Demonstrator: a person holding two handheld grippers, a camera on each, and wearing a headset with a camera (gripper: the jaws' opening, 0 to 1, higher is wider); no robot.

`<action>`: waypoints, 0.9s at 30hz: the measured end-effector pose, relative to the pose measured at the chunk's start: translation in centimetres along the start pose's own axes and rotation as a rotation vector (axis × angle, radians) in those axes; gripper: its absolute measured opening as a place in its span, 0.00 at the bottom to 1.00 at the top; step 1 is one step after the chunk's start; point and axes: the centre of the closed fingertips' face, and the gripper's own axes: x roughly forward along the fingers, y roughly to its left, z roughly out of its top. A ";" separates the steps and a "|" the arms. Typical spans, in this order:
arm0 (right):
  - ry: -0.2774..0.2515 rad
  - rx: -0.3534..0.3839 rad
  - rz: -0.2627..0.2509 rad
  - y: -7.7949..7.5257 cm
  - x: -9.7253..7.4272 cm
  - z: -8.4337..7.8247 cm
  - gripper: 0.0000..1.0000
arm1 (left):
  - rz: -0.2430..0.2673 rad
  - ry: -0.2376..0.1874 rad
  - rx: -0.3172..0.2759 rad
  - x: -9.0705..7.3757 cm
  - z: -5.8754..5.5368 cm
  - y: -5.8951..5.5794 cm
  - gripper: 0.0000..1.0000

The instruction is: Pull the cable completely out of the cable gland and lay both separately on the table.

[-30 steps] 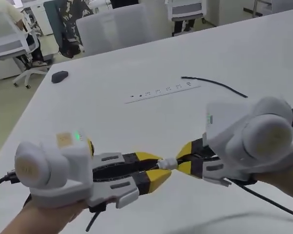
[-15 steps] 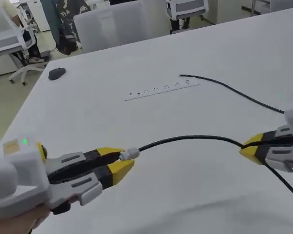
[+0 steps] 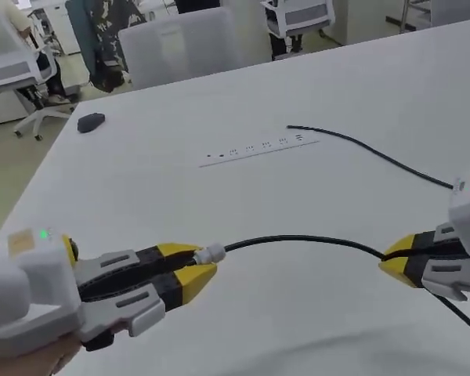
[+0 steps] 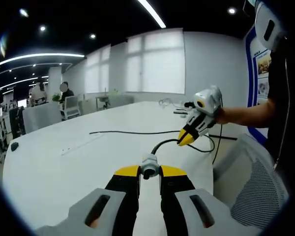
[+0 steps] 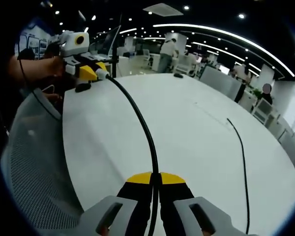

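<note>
Left gripper [image 3: 207, 260] clamps cable gland [image 3: 212, 253]; right gripper [image 3: 385, 263] clamps cable [image 3: 298, 238], well apart

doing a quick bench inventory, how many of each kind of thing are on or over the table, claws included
claws: 2, left claw and right claw
black cables: 2, the held cable and a loose cable
white cable gland: 1
dark mouse: 1
socket strip: 1
total: 7

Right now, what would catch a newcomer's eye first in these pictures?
A black cable arcs above the table between two yellow-tipped grippers. The left gripper clamps the white cable gland; the right gripper pinches the cable. Farther back lie a second cable and a power strip.
</note>
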 end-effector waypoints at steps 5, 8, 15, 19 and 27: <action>0.002 0.026 -0.001 0.0 0.4 -0.1 0.02 | -0.001 0.005 0.000 0.0 -0.1 -0.1 0.14; -0.041 0.100 0.050 1.0 0.8 1.0 0.18 | -0.007 0.023 0.002 0.2 -0.5 -0.3 0.14; -0.149 0.001 0.161 5.2 2.5 6.1 0.20 | -0.043 0.041 0.015 0.9 -0.8 -1.6 0.14; -0.169 -0.031 0.205 7.1 3.6 8.4 0.20 | -0.060 0.042 0.027 1.0 -0.3 -2.2 0.14; -0.184 -0.189 0.267 9.4 5.2 11.1 0.09 | -0.075 0.040 0.042 0.9 -0.2 -2.5 0.14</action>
